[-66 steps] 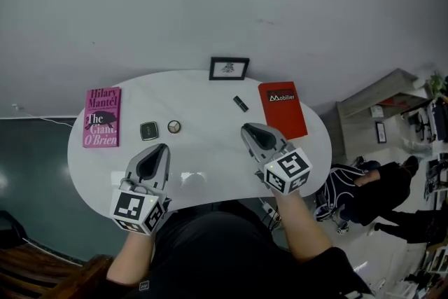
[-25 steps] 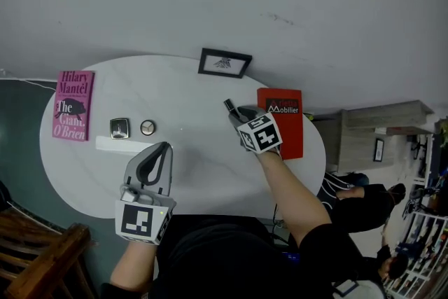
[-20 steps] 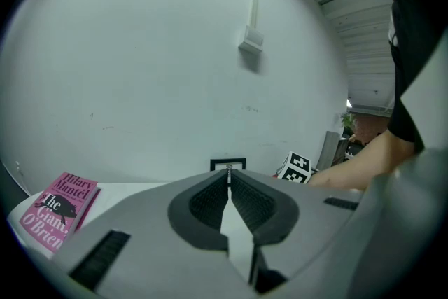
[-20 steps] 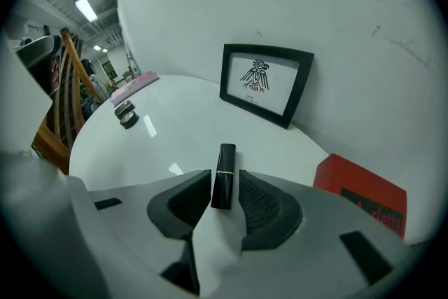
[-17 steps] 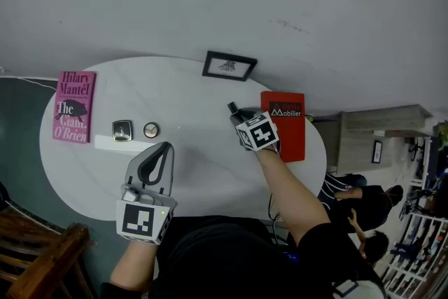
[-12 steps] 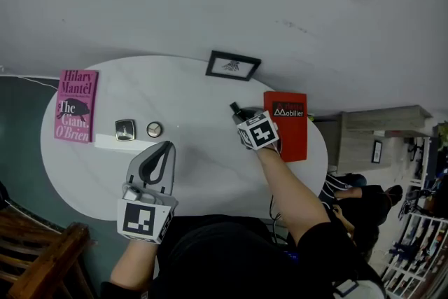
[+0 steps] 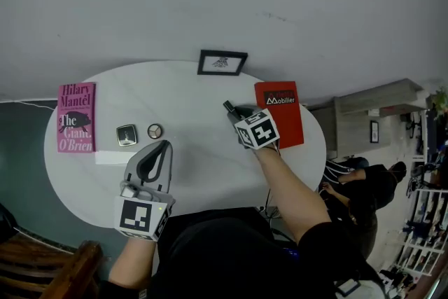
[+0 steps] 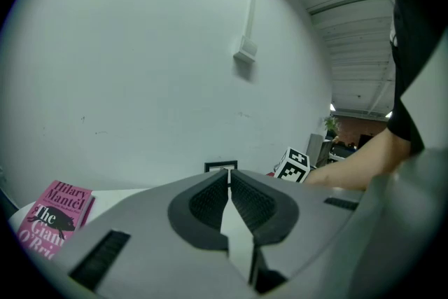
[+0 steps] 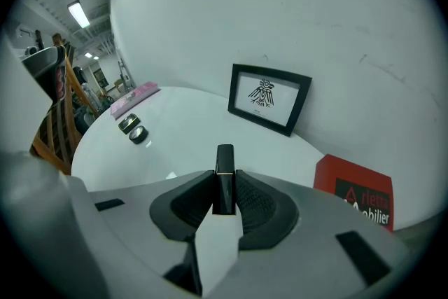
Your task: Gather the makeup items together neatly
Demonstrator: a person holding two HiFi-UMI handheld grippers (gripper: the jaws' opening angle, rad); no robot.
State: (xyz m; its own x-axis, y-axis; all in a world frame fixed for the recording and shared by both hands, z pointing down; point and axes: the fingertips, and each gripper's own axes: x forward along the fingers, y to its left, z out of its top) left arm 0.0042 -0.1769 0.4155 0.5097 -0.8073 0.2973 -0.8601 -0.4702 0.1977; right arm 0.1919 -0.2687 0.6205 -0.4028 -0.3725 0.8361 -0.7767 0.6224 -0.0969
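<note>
Left gripper (image 7: pixel 162 145): my fingers here are pressed together with nothing between them. It hangs over the lower left of the white table (image 7: pixel 203 171). In the left gripper view (image 8: pixel 228 171) its grey body fills the bottom of the frame and hides the tabletop below.

Right gripper (image 7: pixel 234 110): my fingers are closing on the lipstick (image 7: pixel 228 107). In the right gripper view (image 9: pixel 225 182) the pads look set against both its sides.

Lipstick: in the right gripper view (image 9: pixel 225 159) its black top sticks out beyond my fingertips, and its lower end is lost behind the pads. In the head view only a short dark end shows, just left of the red book (image 7: pixel 280 112). Whether it rests on the table or is lifted, I cannot tell.

Square compact (image 7: pixel 127 135): on the table at centre left, just beside the round compact (image 7: pixel 155 130). Both are well apart from the lipstick and too small for me to read any detail.

Pink book (image 7: pixel 75 117): at the table's left edge. It is cut off at the lower left in the left gripper view (image 8: pixel 52 210).

Red book: in the right gripper view (image 9: pixel 353 196) my gripper covers its bottom edge.

Picture frame (image 7: pixel 221 62): it stands at the table's far edge, against the wall. In the left gripper view (image 8: pixel 220 166) only its top edge shows above my fingers.

Pale strip (image 7: pixel 112 157): it lies below the compacts. Thing or glare, I cannot tell.
</note>
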